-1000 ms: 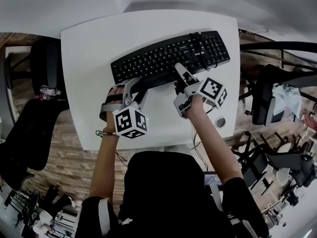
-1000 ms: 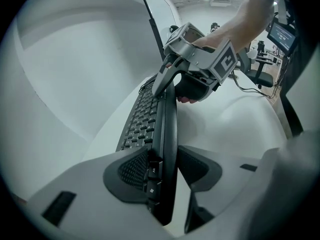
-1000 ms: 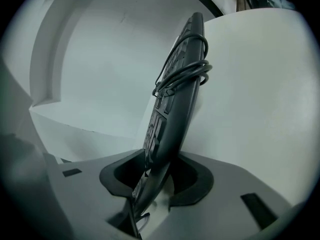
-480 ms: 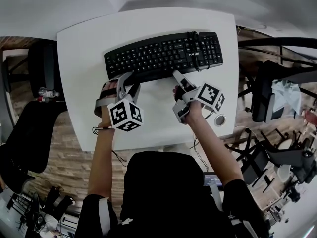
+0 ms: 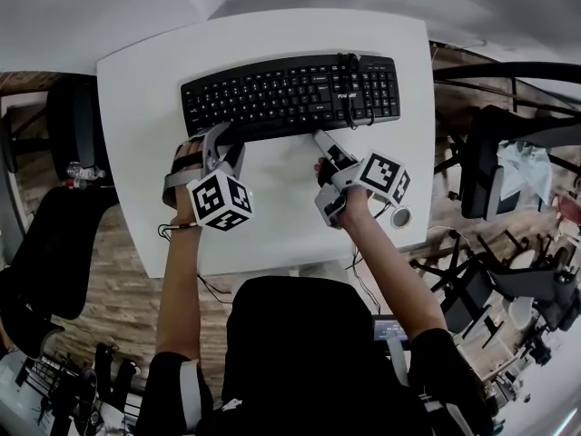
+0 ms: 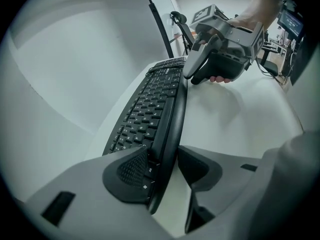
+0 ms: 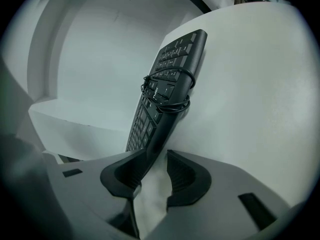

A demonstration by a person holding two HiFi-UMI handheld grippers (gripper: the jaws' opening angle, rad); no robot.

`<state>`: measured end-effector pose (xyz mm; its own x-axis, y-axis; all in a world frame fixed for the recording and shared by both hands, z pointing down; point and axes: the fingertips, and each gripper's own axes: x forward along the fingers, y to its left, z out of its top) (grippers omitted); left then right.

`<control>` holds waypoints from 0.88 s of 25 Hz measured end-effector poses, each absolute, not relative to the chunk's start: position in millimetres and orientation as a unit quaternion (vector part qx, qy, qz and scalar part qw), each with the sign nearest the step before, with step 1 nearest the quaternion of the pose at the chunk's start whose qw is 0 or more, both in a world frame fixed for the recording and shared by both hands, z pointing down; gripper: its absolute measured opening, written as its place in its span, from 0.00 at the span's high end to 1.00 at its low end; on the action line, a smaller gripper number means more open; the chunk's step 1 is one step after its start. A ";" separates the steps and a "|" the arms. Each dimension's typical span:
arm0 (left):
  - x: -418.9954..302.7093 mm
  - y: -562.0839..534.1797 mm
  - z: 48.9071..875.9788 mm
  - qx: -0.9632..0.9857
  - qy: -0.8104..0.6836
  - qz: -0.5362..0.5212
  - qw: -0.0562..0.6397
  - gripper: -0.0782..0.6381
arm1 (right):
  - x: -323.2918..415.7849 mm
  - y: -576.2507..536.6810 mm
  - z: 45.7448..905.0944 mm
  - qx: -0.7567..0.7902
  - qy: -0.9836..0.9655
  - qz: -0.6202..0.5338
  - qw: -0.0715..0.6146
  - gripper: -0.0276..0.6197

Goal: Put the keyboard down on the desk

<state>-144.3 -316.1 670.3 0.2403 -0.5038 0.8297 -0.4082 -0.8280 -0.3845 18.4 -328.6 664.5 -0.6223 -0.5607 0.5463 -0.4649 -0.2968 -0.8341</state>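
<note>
Keyboard (image 5: 289, 94) is laid across the far half of the white tabletop (image 5: 272, 234), keys up and long side running left to right. Its cable (image 5: 348, 84) is wound in a loop around the right-hand part. Both grippers are parked at its near long edge. The left gripper (image 5: 225, 143) is set close to the left end. The right gripper (image 5: 322, 142) is set further along, roughly below the cable loop. So the keyboard is found just beyond the tips of both, with only its front rim reaching in between the jaws.

In the left gripper view, the rim is tucked between the two pads. One pad is hung over the bottom key row, pretty much touching it, while the other is kept clear of the rim by a visible gap. Nothing is clamped there, and the jaws are held wide.

Same deal in the right gripper view: the edge is leaned against one pad and a gap is left before the other. Those jaws have just been closing a little with the rim between them, but it isn't squeezed. Whether the front rim is fully rested on the tabletop can't be told.
</note>
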 end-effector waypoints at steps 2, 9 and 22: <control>-144.3 -317.1 670.6 -0.784 0.289 -0.548 0.043 0.62 | 20.4 -327.2 665.7 -0.436 0.591 -0.678 0.034 0.73; -143.6 -316.9 676.5 -0.792 0.280 -0.542 0.032 0.61 | 21.0 -324.9 669.6 -0.437 0.589 -0.679 0.034 0.77; -141.0 -315.0 670.8 -0.816 0.320 -0.477 -0.058 0.61 | 23.2 -319.0 659.2 -0.428 0.593 -0.681 0.043 0.79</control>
